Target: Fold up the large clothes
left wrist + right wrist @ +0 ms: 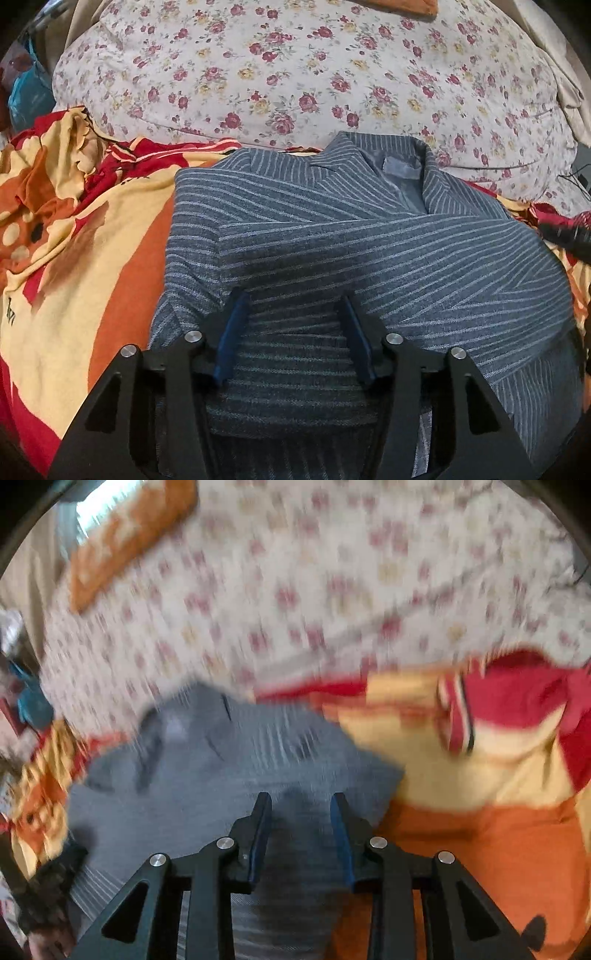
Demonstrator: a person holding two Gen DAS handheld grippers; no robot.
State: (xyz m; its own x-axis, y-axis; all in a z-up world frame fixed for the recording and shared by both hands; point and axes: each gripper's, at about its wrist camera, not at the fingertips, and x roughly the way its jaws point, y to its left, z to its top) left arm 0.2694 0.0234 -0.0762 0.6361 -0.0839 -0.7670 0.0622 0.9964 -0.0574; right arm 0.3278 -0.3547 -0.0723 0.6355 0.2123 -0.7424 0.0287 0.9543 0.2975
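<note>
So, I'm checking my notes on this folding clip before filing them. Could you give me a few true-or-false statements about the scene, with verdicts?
1. The grey garment has pale stripes. True.
2. It lies on a plain white sheet. False: it lies on a red, orange and yellow cover.
3. A floral-print pillow lies beyond the garment. True.
4. The left gripper hangs over bare cover. False: striped cloth lies between its fingers.
5. The garment's collar points toward the pillow. True.

Left gripper (295, 295) agape — right gripper (301, 799) narrower.
</note>
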